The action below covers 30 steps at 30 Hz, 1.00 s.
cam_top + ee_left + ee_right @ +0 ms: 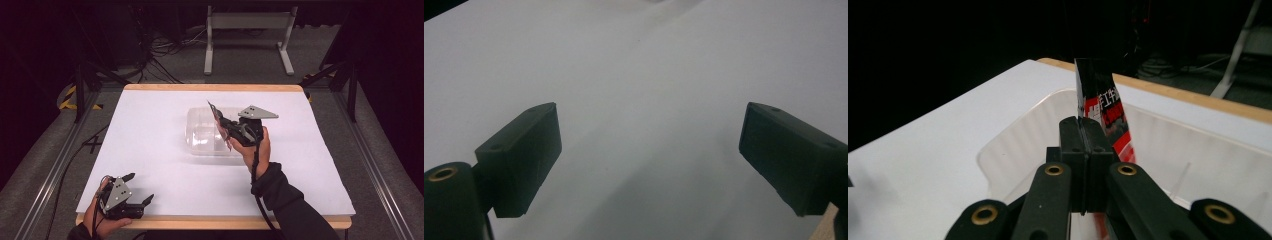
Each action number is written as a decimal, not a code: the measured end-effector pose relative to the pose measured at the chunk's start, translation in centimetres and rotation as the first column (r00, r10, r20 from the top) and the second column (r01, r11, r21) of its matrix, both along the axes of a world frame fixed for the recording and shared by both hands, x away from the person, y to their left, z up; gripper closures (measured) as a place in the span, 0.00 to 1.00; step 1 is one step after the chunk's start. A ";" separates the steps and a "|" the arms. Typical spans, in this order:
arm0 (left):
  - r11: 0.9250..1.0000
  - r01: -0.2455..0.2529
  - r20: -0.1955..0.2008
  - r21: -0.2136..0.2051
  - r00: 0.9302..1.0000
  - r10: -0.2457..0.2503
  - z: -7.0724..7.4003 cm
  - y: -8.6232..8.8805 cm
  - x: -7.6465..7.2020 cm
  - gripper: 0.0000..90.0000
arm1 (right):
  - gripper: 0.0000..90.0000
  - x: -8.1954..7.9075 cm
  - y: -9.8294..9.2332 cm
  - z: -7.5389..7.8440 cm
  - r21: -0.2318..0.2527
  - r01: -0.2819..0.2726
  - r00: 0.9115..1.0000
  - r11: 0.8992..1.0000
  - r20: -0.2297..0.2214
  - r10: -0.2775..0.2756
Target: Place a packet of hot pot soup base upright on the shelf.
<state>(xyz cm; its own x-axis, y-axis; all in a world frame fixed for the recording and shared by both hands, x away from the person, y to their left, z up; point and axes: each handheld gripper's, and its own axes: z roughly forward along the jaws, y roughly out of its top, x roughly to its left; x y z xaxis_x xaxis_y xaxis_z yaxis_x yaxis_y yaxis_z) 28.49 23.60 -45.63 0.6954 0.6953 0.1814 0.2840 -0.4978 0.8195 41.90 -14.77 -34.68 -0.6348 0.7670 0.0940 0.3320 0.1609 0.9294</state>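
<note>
On the white table (pixel 160 150), near its middle: a clear plastic tub (pixel 200 135), open at the top, seen close in the right gripper view (pixel 1013 130) with its pale walls curving round below the jaws. Above the tub's right part, the right gripper (pixel 222 124) in the person's right hand (pixel 257 150), jaws pressed together on a flat black and red packet (pixel 220 122). Packet held on edge, upper tip pointing up and away from the hand, lower end hanging toward the tub; whether touching the tub, impossible to tell. In the right gripper view, packet (pixel 1103 107) rising straight out from between the closed jaws of the right gripper (pixel 1083 130), white lettering on a black and red face. At the near left corner of the table, well apart from the tub: the left gripper (pixel 137 187) in the left hand (pixel 97 215), jaws wide apart and holding nothing. In the left gripper view, left gripper (pixel 649 165) low over bare white table (pixel 649 75).
</note>
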 end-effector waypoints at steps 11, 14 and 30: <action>1.000 0.009 0.002 0.003 1.000 -0.009 0.0 0.0 0.1 0.12 | 1.00 2.8 0.8 0.4 -0.003 0.035 0.999 0.999 -0.004 -0.035; 1.000 0.006 0.001 -0.007 1.000 -0.006 0.0 0.1 0.1 0.12 | 1.00 2.8 0.6 0.0 0.021 0.031 0.999 0.999 -0.021 -0.031; 1.000 0.006 0.002 0.002 1.000 -0.006 0.0 -0.1 0.1 0.12 | 0.98 0.7 -1.9 -1.9 -0.008 -0.008 0.999 1.000 -0.050 0.007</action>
